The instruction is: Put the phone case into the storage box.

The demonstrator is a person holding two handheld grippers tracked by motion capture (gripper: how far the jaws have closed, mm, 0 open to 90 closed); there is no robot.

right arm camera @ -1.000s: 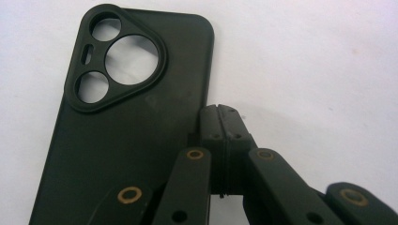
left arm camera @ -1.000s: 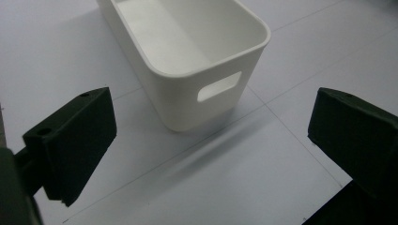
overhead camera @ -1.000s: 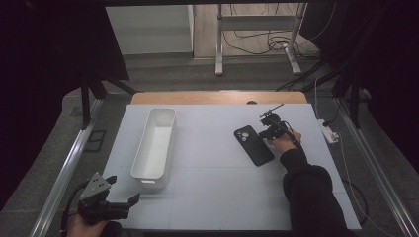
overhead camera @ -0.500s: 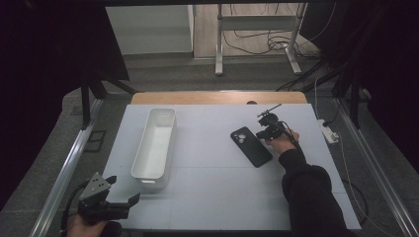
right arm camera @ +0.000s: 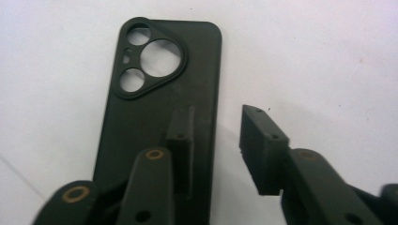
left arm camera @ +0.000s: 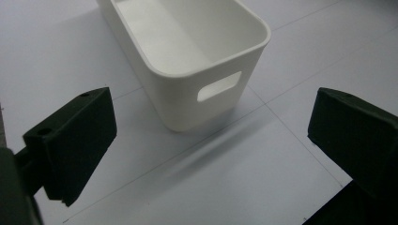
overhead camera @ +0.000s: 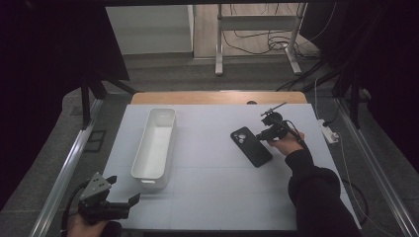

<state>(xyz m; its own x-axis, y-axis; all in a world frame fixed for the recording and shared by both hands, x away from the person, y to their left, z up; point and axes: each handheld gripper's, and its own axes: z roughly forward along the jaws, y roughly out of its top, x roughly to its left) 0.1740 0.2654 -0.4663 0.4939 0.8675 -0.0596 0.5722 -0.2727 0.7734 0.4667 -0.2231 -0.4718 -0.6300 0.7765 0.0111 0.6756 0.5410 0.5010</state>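
Observation:
A black phone case [overhead camera: 251,146] lies flat, back up, on the right half of the white table; its camera cut-outs [right arm camera: 150,56] point away from me. My right gripper [overhead camera: 261,136] is at its right edge and open: in the right gripper view [right arm camera: 216,117] one jaw rests over the case and the other stands over bare table beside it. An empty white bin [overhead camera: 163,148] stands lengthwise on the left half. My left gripper [overhead camera: 123,188] is open at the near left corner, and its view [left arm camera: 211,122] faces the bin's near end wall [left arm camera: 187,98] with the handle slot.
A white power strip [overhead camera: 328,131] lies just off the table's right side. A wooden edge [overhead camera: 217,97] runs along the far side. Metal rails [overhead camera: 64,168] flank the table. Bare table surface [overhead camera: 212,182] spreads between bin and case.
The phone case has slid a little to the left and turned slightly, with my right gripper following at its edge. The left gripper has stayed put.

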